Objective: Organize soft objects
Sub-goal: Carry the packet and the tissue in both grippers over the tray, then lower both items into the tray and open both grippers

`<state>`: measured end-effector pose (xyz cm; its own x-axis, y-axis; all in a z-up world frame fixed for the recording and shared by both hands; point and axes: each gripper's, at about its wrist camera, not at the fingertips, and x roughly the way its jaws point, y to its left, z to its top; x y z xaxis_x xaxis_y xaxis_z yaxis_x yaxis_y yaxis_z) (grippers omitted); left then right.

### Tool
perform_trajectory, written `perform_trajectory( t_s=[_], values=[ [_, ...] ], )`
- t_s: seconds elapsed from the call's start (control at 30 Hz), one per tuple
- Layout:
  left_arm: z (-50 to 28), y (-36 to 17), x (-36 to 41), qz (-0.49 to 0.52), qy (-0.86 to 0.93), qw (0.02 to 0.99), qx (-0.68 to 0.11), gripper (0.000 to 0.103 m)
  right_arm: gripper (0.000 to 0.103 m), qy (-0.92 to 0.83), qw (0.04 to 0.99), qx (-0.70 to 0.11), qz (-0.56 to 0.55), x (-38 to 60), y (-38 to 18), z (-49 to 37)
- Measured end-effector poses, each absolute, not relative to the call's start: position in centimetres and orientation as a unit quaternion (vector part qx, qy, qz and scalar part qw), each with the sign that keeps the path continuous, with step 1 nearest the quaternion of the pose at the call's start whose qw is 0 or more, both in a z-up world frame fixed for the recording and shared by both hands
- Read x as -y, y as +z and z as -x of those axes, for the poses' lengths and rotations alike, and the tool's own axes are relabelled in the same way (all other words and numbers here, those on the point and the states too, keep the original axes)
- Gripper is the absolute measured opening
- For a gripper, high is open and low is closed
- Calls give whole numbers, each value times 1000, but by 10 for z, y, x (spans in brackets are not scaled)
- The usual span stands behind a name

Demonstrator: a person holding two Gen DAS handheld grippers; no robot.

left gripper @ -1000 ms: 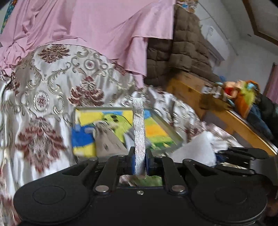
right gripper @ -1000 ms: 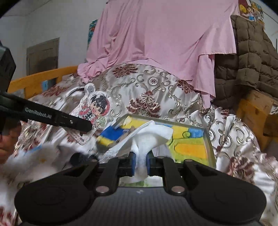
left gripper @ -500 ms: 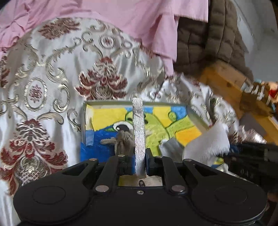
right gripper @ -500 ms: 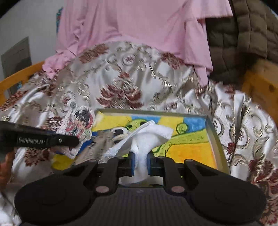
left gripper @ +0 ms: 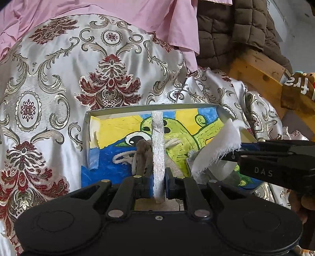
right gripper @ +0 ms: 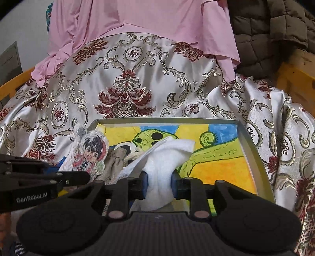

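A shallow grey tray with a painted yellow, blue and green bottom lies on the patterned satin cloth; it also shows in the right wrist view. My left gripper is shut on a flat cartoon-figure plush, seen edge-on and face-on in the right wrist view, held over the tray's left part. My right gripper is shut on a white cloth over the tray's middle; the cloth also shows in the left wrist view. A brown cloth pouch with a cord lies in the tray.
A satin cloth with red and gold ornaments covers the surface. A pink sheet and a brown quilted jacket hang behind. A wooden frame stands at right, with a brown stuffed toy on it.
Both grippers have moved forward and closer to the tray, each still holding its item. The tray now fills more of both views.
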<state>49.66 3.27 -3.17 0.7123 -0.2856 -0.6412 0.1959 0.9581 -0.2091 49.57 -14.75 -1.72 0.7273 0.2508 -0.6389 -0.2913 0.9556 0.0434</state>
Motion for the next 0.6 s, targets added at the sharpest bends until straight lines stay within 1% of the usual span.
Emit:
perform_trajectory(
  t_s=[0.07, 0.13, 0.17, 0.2, 0.27, 0.33, 0.4, 0.5, 0.57, 0.6],
  values=[
    [-499, -32, -32, 60, -129, 924, -356, 12, 36, 145, 929, -340, 29, 146, -17, -500],
    [-501, -33, -32, 60, -127, 924, -357, 12, 46, 143, 929, -340, 32, 144, -15, -504],
    [-502, -33, -32, 61, -124, 923, -358, 13, 48, 142, 930, -338, 33, 143, -14, -505],
    [-502, -33, -32, 62, -123, 924, -358, 13, 52, 141, 930, -337, 33, 143, -13, -506],
    [-503, -33, -33, 62, -121, 924, -358, 16, 57, 140, 931, -335, 31, 144, -11, -507],
    [-502, -34, -33, 61, -118, 924, -358, 19, 66, 134, 933, -332, 34, 145, -9, -506],
    [-500, -34, -34, 60, -114, 925, -359, 20, 71, 131, 935, -329, 30, 148, -7, -504],
    [-498, -34, -36, 60, -104, 924, -363, 28, 76, 130, 936, -326, 22, 153, -4, -499],
    [-496, -33, -37, 58, -99, 924, -366, 38, 80, 128, 938, -322, 19, 156, 0, -494],
    [-495, -33, -37, 56, -96, 924, -367, 41, 82, 128, 939, -319, 18, 157, 3, -491]
  ],
)
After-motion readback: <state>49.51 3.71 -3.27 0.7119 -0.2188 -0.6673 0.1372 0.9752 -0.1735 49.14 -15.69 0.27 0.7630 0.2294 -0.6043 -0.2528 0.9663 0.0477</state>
